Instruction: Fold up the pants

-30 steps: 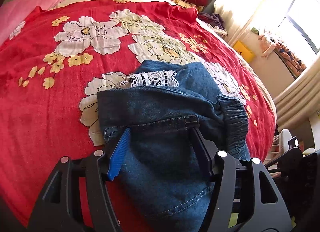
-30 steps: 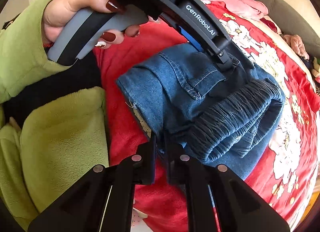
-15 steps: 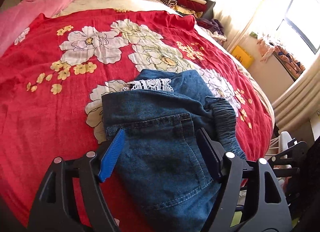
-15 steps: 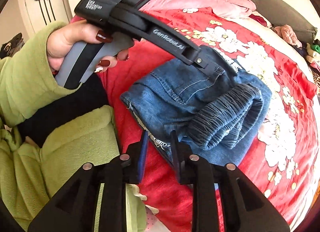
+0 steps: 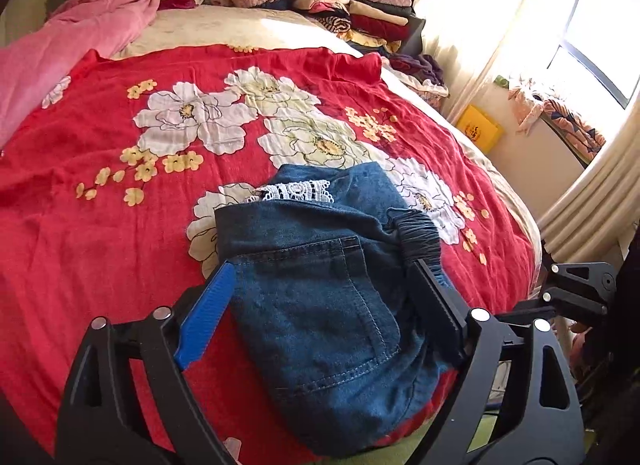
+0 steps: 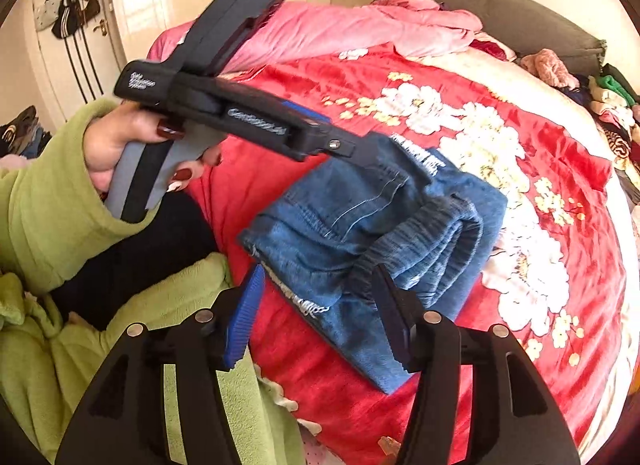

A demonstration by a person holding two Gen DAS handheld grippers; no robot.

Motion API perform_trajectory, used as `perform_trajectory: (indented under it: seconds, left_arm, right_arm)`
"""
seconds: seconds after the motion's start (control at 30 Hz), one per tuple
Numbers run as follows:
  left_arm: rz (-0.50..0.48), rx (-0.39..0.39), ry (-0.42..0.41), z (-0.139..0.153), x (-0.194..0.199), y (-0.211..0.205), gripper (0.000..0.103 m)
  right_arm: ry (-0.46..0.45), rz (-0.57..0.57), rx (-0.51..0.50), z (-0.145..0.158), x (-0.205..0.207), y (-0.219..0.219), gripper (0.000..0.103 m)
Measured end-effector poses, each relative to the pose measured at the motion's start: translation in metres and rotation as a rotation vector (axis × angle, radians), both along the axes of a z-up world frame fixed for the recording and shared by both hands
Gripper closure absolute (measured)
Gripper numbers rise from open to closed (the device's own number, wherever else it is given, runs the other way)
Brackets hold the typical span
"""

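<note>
R gripper (image 6: 320, 313) let go of pants (image 5: 320, 289), jaws now apart; L gripper (image 5: 320, 313) apart too, backing off. Fold looks done.

Lettering on the left gripper (image 6: 360, 151) is blurred, unreadable.

Bed (image 5: 516, 201): red floral cover (image 5: 100, 245), folded pants (image 5: 320, 285), pink blanket (image 5: 60, 53).
</note>
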State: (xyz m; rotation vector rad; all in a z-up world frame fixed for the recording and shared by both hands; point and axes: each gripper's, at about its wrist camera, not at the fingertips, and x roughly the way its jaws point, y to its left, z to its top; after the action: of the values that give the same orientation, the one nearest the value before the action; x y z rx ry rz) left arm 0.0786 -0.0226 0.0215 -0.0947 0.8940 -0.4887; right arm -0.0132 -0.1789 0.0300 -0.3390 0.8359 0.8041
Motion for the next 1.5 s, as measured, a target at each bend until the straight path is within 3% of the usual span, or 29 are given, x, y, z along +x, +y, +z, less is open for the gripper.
perform_trajectory:
  seconds: [0.1,0.2,0.3,0.8,1.27,1.5]
  left_arm:
    - [0.009,0.000,-0.018,0.006,-0.004,0.002,0.016]
    - [0.022,0.013,-0.040,0.013,-0.008,0.002,0.010]
    - [0.032,0.028,-0.063,0.020,-0.013,0.002,0.010]
    - [0.067,0.081,-0.124,0.034,-0.029,0.000,0.010]
    - [0.118,0.095,-0.077,0.016,-0.024,0.011,0.010]
    - [0.137,0.114,-0.041,-0.003,-0.016,0.012,0.010]
  right_arm:
    - [-0.026,-0.029,0.010,0.006,0.001,-0.005,0.030]
    - [-0.043,-0.053,0.023,0.011,0.002,-0.010,0.030]
    - [-0.070,-0.082,0.024,0.016,0.004,-0.016,0.021]
    - [-0.152,-0.247,0.075,0.038,0.014,-0.046,0.021]
    - [-0.106,-0.412,0.100,0.022,0.039,-0.072,0.021]
    - [-0.026,-0.473,0.093,-0.002,0.055,-0.077,0.021]
